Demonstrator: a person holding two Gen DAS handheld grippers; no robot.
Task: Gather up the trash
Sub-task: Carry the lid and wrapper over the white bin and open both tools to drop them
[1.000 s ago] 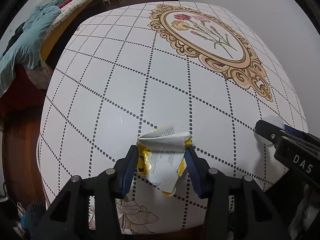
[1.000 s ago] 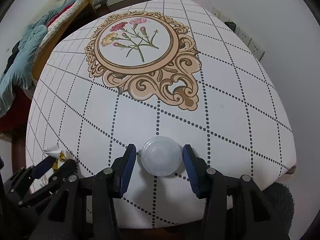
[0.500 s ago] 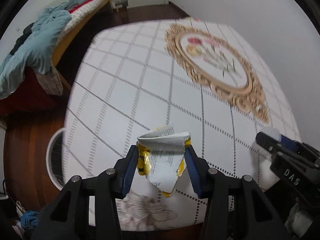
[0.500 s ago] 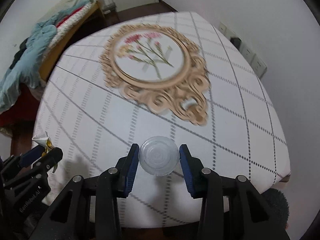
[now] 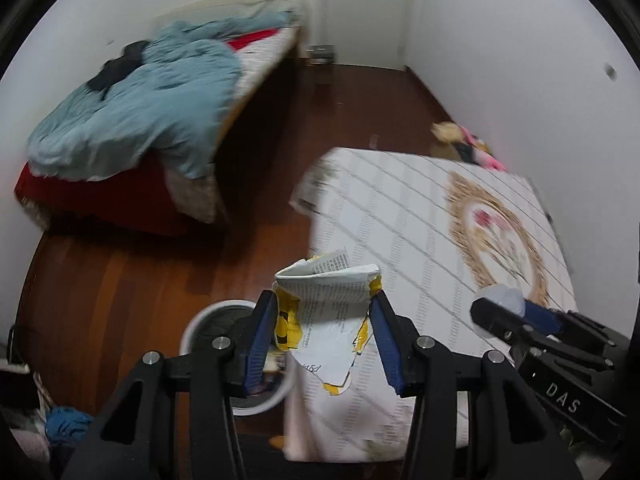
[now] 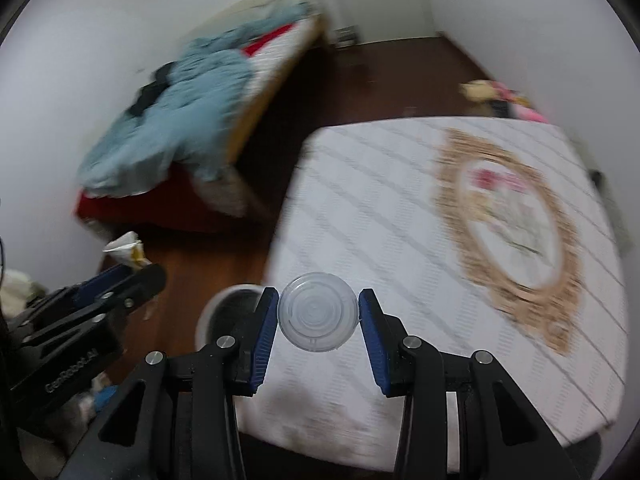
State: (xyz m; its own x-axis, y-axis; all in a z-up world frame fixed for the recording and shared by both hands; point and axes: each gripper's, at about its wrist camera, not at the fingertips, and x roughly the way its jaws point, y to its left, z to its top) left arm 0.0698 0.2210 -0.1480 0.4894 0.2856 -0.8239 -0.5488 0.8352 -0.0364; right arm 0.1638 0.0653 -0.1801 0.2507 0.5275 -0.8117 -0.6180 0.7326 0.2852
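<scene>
Your left gripper [image 5: 323,330] clamps the wrapper [image 5: 326,312]; your right gripper [image 6: 319,316] clamps the lid [image 6: 318,312]. The bin [image 5: 192,330] sits on the floor, below-left of both, nearer the left.

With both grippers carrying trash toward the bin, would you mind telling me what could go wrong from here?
1. The lid is pinched only at its thin rim by the right gripper; it could pop out before reaching the bin.
2. The wrapper in the left gripper is crumpled and hangs loose below; it could slip out onto the floor.
3. The grippers travel close together and the bin mouth looks small; they might collide there.
</scene>
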